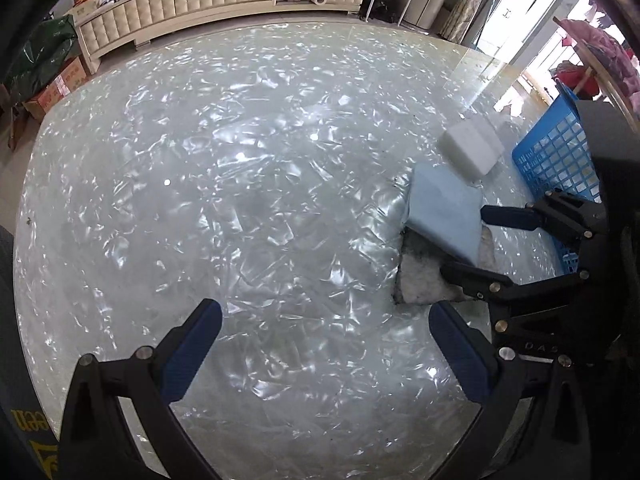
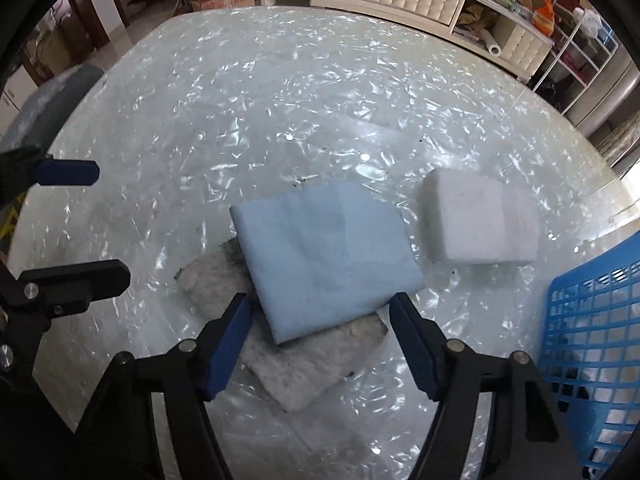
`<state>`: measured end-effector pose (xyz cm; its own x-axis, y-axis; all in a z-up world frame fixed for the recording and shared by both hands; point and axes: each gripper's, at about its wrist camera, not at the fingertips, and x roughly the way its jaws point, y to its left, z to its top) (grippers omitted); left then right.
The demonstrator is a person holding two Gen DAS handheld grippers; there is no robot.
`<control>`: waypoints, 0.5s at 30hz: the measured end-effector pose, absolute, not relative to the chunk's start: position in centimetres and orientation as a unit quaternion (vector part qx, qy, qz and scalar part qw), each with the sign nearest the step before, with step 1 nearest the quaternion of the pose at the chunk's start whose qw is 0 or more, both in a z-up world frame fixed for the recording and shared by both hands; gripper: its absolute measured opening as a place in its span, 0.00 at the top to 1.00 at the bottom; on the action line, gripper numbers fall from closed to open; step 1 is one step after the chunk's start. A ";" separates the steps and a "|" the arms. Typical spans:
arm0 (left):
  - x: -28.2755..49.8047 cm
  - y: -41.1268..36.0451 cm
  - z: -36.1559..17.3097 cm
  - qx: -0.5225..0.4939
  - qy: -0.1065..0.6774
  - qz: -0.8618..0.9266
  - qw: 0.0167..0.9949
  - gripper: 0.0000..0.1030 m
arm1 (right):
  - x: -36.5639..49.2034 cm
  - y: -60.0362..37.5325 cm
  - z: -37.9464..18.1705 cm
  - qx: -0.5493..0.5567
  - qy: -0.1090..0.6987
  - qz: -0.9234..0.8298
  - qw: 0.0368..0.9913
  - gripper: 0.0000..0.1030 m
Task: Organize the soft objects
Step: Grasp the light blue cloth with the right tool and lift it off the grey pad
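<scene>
A folded light blue cloth [image 2: 328, 256] lies on top of a grey-white fluffy pad [image 2: 308, 368] on the pearly table. A white foam block [image 2: 480, 224] sits to the right of it. My right gripper [image 2: 320, 312] is open, its fingers on either side of the blue cloth's near edge. In the left wrist view the blue cloth [image 1: 444, 212], the pad [image 1: 420, 284] and the white block [image 1: 472, 148] lie at the right, with the right gripper [image 1: 464, 240] around the cloth. My left gripper [image 1: 324, 320] is open and empty over bare table.
A blue plastic basket [image 2: 592, 344] stands at the right edge of the table, also visible in the left wrist view [image 1: 556, 160]. A white tufted cabinet [image 1: 180, 4] stands beyond the table. Cardboard boxes [image 1: 56, 88] sit on the floor.
</scene>
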<state>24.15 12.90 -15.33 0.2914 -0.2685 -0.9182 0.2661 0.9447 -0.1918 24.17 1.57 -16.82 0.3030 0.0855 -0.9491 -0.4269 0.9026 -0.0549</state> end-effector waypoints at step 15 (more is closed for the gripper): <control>23.8 11.8 -15.8 0.009 0.571 -0.178 0.802 0.00 | 24.6 0.4 -15.9 -0.127 0.570 0.166 0.795 0.67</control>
